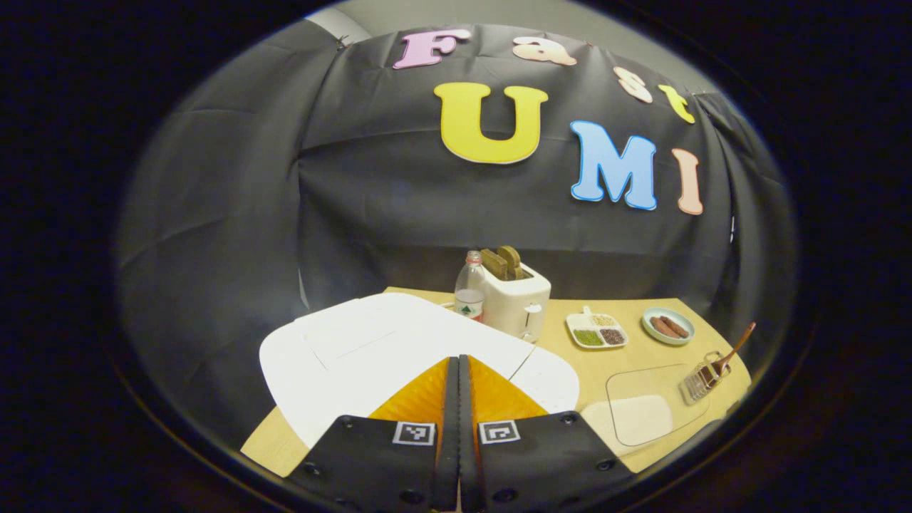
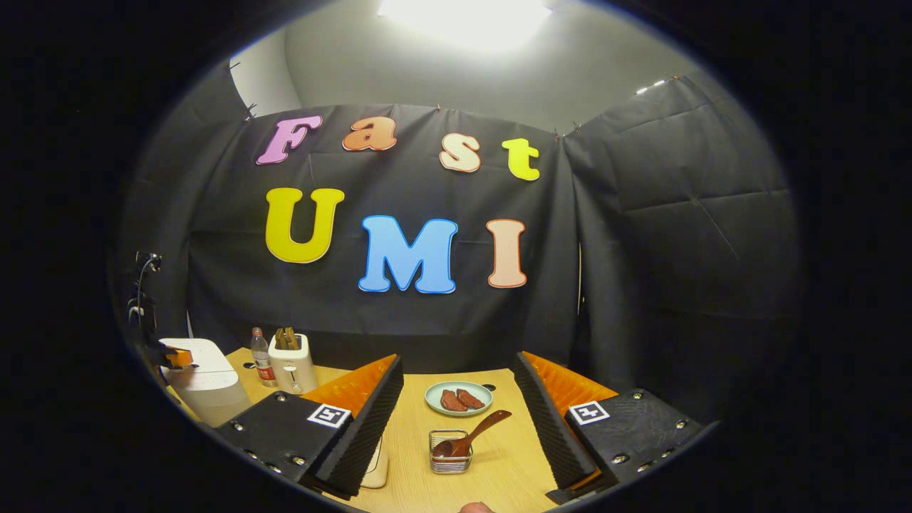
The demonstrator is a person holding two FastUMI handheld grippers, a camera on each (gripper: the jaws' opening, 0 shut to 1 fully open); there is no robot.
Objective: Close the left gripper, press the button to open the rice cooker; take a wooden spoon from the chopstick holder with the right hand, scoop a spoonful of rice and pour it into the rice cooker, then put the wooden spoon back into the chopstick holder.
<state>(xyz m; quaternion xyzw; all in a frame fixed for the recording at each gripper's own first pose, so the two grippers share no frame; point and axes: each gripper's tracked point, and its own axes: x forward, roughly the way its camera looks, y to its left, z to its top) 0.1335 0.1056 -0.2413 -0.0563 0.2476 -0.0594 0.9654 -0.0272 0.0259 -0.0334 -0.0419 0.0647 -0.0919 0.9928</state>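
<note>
Left gripper view had my left claw (image 1: 458, 399) pinched together right over the white rice cooker (image 1: 370, 349), so I'd guess the button press was next. Right claw (image 2: 456, 413) gaped, wooden spoon (image 2: 474, 433) in its chopstick holder (image 2: 450, 456) dead ahead.

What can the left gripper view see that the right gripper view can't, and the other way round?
Left gripper view: its own left gripper, shut, up close, and a divided tray of grains. Right gripper view: its own right gripper, open, and a bright ceiling light. Both share the white rice cooker, toaster, bottle, plate, and the wooden spoon standing in the chopstick holder.
</note>
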